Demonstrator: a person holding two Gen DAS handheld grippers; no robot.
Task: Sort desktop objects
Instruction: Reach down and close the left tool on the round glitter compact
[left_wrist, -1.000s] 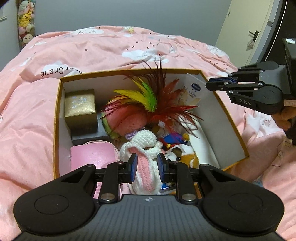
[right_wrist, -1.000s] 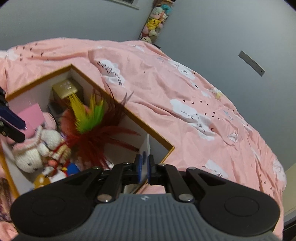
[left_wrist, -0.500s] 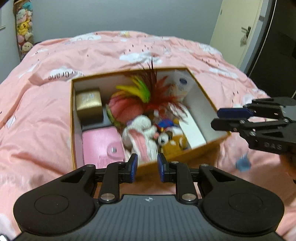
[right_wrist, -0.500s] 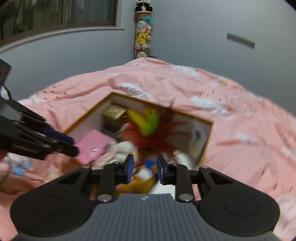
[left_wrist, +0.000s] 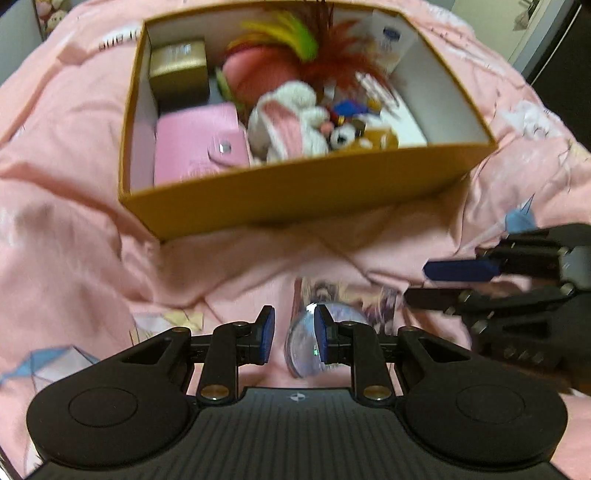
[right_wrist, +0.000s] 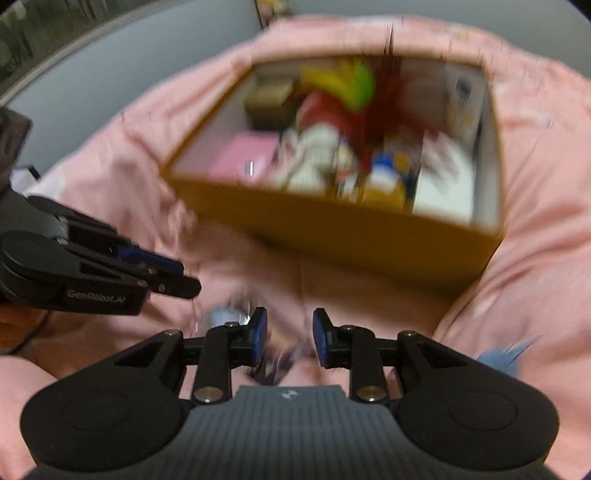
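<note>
Surface: pink bedspread (left_wrist: 66, 192); box (left_wrist: 295, 192) of sorted items.
Change: both grippers withdrew from box toward clear disc (left_wrist: 314, 343) on bed.
Left gripper (left_wrist: 293, 339): jaws apart, empty.
Right gripper (right_wrist: 290, 339): jaws apart, empty.
Meaning: next pickup likely.

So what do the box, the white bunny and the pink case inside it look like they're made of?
Box: matte tan cardboard, thin white-lined walls. White bunny: fuzzy yarn, probably crochet, though blurred. Pink case: smooth faux leather perhaps, with a shiny metal snap.
</note>
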